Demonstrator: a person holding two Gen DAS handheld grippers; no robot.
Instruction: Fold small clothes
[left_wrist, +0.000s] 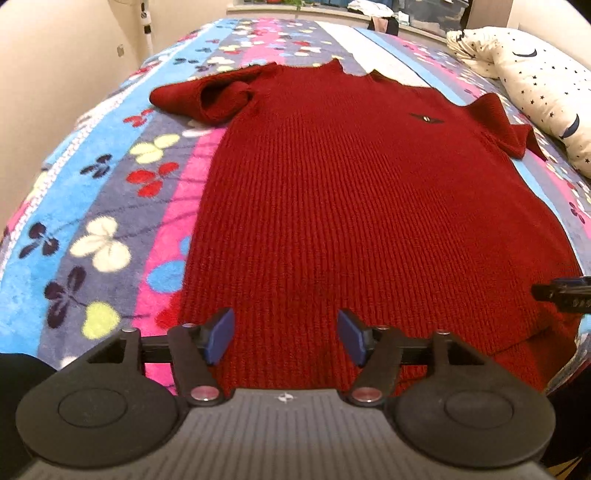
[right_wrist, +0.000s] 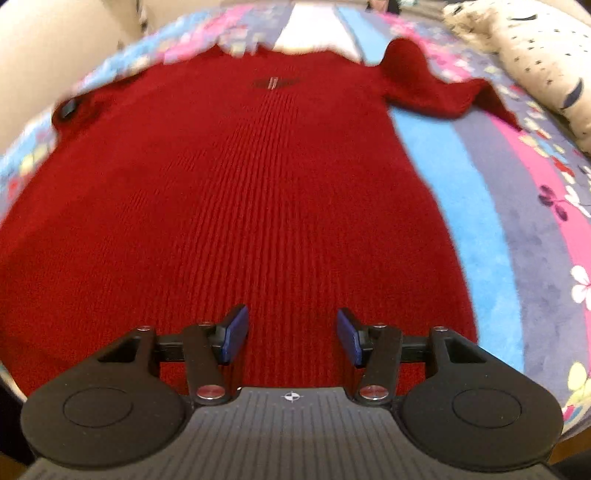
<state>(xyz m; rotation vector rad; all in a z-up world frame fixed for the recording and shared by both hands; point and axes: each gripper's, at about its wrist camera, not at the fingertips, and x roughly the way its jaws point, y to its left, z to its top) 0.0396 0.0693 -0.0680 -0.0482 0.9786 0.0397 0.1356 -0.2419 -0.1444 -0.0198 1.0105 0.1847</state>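
Note:
A dark red ribbed knit sweater (left_wrist: 351, 192) lies flat and face up on the bed, hem towards me, collar far. Its left sleeve (left_wrist: 207, 98) is bunched beside the shoulder and its right sleeve (left_wrist: 506, 125) is crumpled at the far right. A small dark chest logo (left_wrist: 426, 118) shows. My left gripper (left_wrist: 286, 336) is open and empty over the hem's left part. My right gripper (right_wrist: 291, 338) is open and empty over the sweater (right_wrist: 236, 184) near the hem's right part; its tip shows in the left wrist view (left_wrist: 561, 291). The right wrist view is motion-blurred.
A striped fleece blanket (left_wrist: 110, 206) with flower print covers the bed. A white pillow (left_wrist: 546, 81) with stars and moons lies at the far right. A beige wall (left_wrist: 55, 62) runs along the left. A windowsill with clutter (left_wrist: 369, 11) is behind the bed.

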